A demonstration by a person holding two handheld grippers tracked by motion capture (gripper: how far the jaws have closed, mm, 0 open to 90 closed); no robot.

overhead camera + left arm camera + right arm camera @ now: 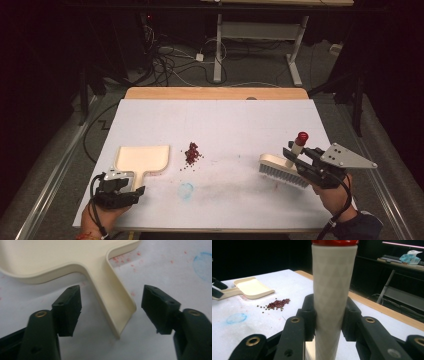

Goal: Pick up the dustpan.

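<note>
In the high view, the right tongs [296, 159] are seen at the right of the frame, clamped on the pale handle of a brush [285, 169] with a red cap; the bristles are held near the white desk [225, 120], angled toward the lower left. In the right gripper view, the handle is shown upright and pinched between both jaws. The left tongs [131, 194] are found at the lower left of the high view, with the jaws standing apart and nothing gripped. In the left gripper view, the handle of the cream dustpan [75, 260] is seen lying between the spread jaws, untouched by either pad. A small pile of dark red beans [192, 153] is seen at the middle of the desk, just right of the dustpan and well left of the brush. A faint blue ring [186, 190] is marked below the beans.
</note>
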